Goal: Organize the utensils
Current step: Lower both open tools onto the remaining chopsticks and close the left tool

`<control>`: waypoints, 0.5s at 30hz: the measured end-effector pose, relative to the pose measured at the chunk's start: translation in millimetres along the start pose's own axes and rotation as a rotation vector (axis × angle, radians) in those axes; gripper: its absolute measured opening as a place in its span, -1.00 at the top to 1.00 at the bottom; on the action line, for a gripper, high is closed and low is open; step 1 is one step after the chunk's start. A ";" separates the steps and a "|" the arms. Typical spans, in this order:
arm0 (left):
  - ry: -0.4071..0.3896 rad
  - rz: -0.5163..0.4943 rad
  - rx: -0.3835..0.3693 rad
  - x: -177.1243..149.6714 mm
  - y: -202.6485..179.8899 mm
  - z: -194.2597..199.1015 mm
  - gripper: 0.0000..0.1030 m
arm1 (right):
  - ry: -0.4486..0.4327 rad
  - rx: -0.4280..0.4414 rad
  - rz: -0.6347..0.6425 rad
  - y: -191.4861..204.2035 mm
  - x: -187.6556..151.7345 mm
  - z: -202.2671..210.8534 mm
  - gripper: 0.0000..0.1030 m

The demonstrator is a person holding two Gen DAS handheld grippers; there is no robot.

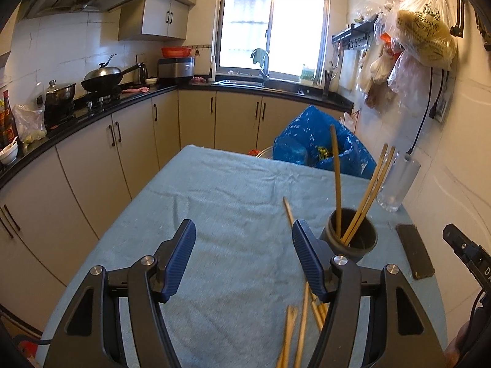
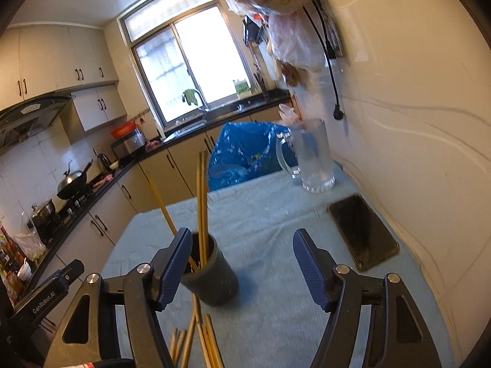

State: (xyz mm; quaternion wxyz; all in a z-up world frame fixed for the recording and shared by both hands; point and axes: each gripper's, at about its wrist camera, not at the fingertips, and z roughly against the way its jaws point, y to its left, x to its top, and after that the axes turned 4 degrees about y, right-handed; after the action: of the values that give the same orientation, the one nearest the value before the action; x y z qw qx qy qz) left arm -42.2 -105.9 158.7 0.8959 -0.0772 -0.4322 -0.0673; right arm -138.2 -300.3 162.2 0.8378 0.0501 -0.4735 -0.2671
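Left claw point(image 1: 244, 245): jaws stand well apart, with nothing between the blue pads; only the blue cloth of the counter point(image 1: 214, 190) shows in the gap. No grip on anything.

Right claw point(image 2: 241, 253): jaws likewise wide apart and empty. Its left pad stands just in front of the rim of the dark holder cup point(image 2: 214, 279), partly covering it; contact cannot be confirmed.

Holder cup: upright on the cloth, ahead of and to the right of the left claw, just beyond its right finger. In the right wrist view it sits low between the jaws, toward the left finger. Standing chopsticks point(image 1: 368, 196) lean out of it, several to one side and a single darker stick point(image 1: 337, 178) nearly upright.

Loose chopsticks point(image 1: 302, 325): lying on the cloth close under the left claw, beside and partly behind its right finger. In the right wrist view the same bundle lies below the cup, near the base of the left finger. One further stick rises at an angle behind the left claw's right fingertip.

Other items: a dark phone point(image 2: 362, 233) flat on the cloth, ahead and right of the right claw; a clear glass mug point(image 2: 313, 156) further ahead, near the wall; a blue plastic bag point(image 1: 319, 141) beyond the counter's far edge.
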 end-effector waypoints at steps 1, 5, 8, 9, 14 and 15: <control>0.005 0.000 0.003 -3.0 3.6 0.9 -0.26 | 0.008 -0.003 0.000 -0.7 -2.2 -0.7 -0.41; 0.026 0.025 0.026 -14.5 22.2 2.4 -0.32 | 0.080 -0.013 0.032 -3.1 -21.8 -5.5 -0.43; 0.060 0.037 0.046 -27.9 39.5 -2.3 -0.32 | 0.135 -0.019 0.078 -3.4 -38.2 -11.5 -0.44; 0.082 0.033 0.053 -34.8 44.8 -5.8 -0.32 | 0.167 -0.016 0.101 -3.3 -46.5 -15.5 -0.44; 0.183 -0.014 0.014 -67.9 51.4 -17.1 -0.32 | 0.297 0.023 0.222 6.1 -77.1 -35.1 -0.44; 0.204 -0.031 -0.005 -75.3 49.5 -18.0 -0.32 | 0.325 0.035 0.261 11.1 -84.9 -38.4 -0.44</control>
State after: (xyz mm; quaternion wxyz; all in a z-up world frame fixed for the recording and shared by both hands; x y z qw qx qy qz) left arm -65.7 -57.0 84.6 0.9340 -0.0654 -0.3396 -0.0896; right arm -137.0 -255.3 79.9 0.9297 0.0453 -0.3392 -0.1362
